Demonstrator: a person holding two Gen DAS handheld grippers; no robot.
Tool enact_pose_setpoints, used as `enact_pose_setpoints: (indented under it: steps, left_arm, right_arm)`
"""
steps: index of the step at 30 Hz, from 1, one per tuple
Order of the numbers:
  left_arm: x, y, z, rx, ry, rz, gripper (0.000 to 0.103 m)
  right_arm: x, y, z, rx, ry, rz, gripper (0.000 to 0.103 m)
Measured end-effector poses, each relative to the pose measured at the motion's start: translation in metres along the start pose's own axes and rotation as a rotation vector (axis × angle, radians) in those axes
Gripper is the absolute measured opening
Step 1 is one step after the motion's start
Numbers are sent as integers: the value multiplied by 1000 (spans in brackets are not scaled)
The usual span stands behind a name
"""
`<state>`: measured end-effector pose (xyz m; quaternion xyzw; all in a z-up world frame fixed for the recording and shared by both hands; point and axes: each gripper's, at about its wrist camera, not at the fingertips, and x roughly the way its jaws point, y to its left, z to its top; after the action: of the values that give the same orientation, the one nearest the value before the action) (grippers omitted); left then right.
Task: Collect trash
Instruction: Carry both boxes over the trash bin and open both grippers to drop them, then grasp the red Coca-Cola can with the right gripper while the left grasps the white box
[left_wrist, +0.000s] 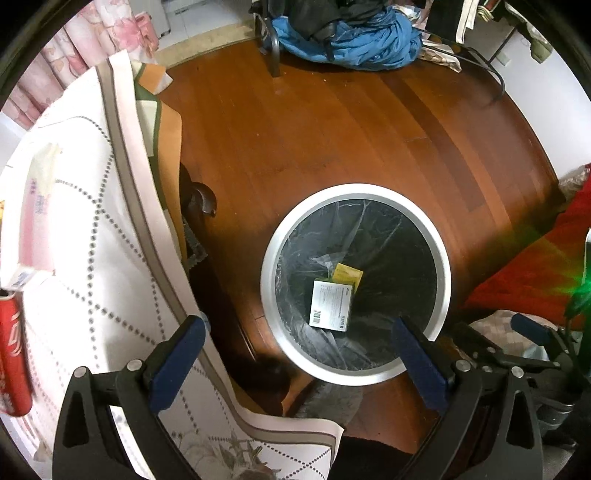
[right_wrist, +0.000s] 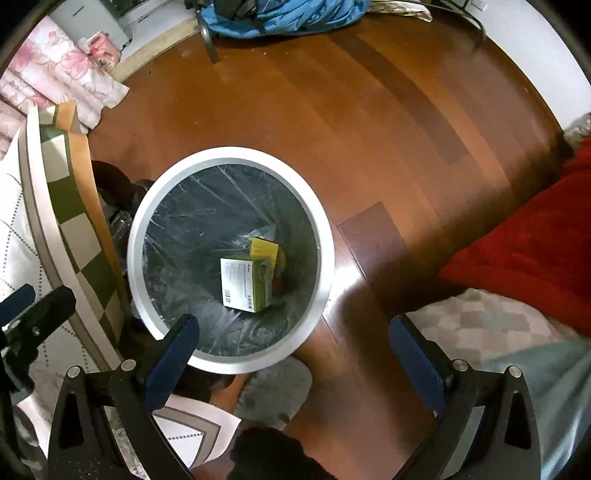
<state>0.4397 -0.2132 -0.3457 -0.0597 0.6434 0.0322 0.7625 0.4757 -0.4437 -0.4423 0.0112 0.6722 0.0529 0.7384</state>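
Note:
A round white-rimmed trash bin (left_wrist: 445, 280) with a dark plastic liner stands on the wooden floor; it shows in the right wrist view too, trash bin (right_wrist: 325, 254). At its bottom lie a white and green box (left_wrist: 330, 304) and a yellow packet (left_wrist: 347, 275); the same box (right_wrist: 245, 284) and packet (right_wrist: 264, 251) appear from the right. My left gripper (left_wrist: 299, 363) hangs open above the bin's near rim, nothing between its blue pads. My right gripper (right_wrist: 295, 363) is open and empty, above the bin's near right edge. A red can (left_wrist: 13, 350) lies on the table at far left.
A table with a white dotted cloth (left_wrist: 92, 258) borders the bin on the left, its edge draped low. A red blanket (right_wrist: 528, 236) lies to the right, a blue cloth pile (left_wrist: 351, 40) at the far side. A grey slipper (right_wrist: 275, 391) sits just below the bin.

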Motion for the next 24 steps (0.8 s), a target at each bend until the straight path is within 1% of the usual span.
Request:
enact_pose_setpoints:
  steps: [4,8,16,20,22,23,24]
  left_arm:
    - [-15,-2,-6,5,-29,8,103]
    - [-40,-4,-11,6,-65,3,103]
    - [-113,-1,-23,4,-183,-21,103]
    - [-154,11,-29,-10,-251,-34,103]
    - [-180,29,-34,-34,-292,-33,103]
    - [-186,34,-36,-43,-301,-30,103]
    - [-199,50,-39,-65,-323,-23,103]
  right_arm:
    - [-23,-3,-9,7,-29,-2,103]
    - [-53,-3,-19,11,-69,0,103]
    - [-133,5,-37,30,-184,24,103]
    - [-179,19,-46,42,-251,68,103]
    - [-199,32,-51,36,-276,96,103]
    - [-207,40,-53,29,-285,110,103]
    - [-215,51,-55,18,-293,127,103]
